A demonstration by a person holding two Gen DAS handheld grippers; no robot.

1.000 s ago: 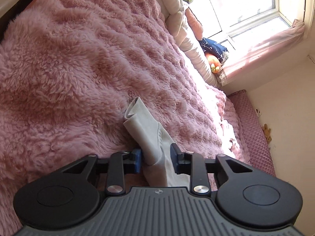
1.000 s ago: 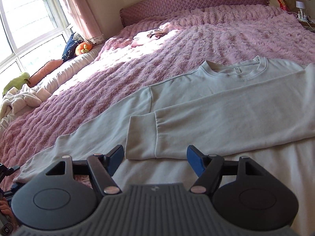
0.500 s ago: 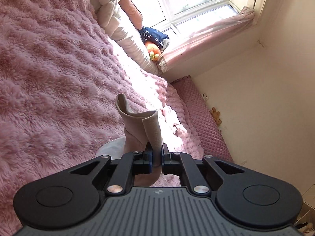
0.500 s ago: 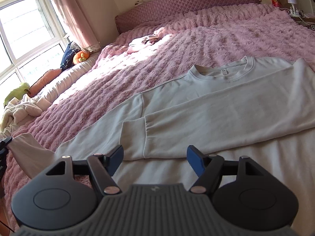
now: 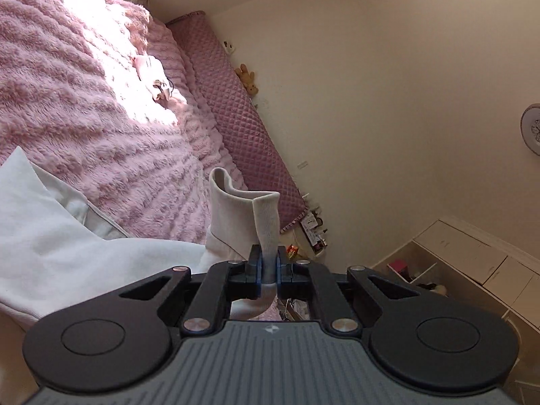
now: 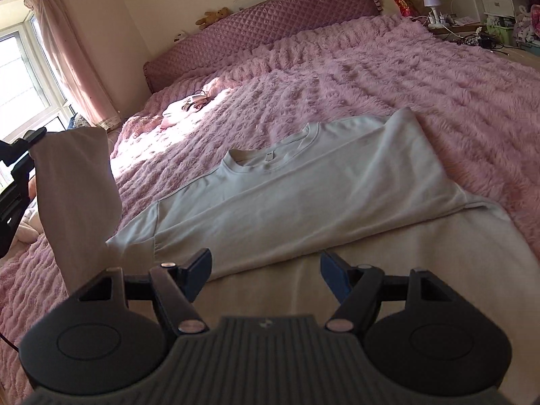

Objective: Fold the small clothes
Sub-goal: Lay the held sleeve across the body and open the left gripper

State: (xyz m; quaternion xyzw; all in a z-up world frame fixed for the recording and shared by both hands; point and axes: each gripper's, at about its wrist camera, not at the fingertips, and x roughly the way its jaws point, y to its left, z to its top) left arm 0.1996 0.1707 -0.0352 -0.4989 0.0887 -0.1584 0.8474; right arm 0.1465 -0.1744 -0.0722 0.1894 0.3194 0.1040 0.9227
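A pale grey-white long-sleeved sweatshirt (image 6: 303, 199) lies face up on the pink fluffy bed cover (image 6: 405, 77), one sleeve folded across its chest. My left gripper (image 5: 268, 266) is shut on the cuff of the other sleeve (image 5: 243, 216) and holds it lifted above the bed; the raised sleeve (image 6: 77, 195) shows at the left of the right wrist view, with the left gripper (image 6: 17, 158) at its top. The sweatshirt body (image 5: 50, 236) lies below the left gripper. My right gripper (image 6: 265, 271) is open and empty, hovering over the sweatshirt's lower body.
A quilted purple headboard (image 6: 263, 27) runs along the wall with a small teddy (image 6: 212, 17) on it. A small pink garment (image 6: 189, 108) lies near the pillows. A cluttered bedside table (image 6: 455, 20) stands at right, a window with pink curtain (image 6: 67, 67) at left.
My left gripper closed on the sleeve cuff, lifted it off the bed and swung it toward the sweatshirt's body. My right gripper stayed open and shifted slightly over the hem.
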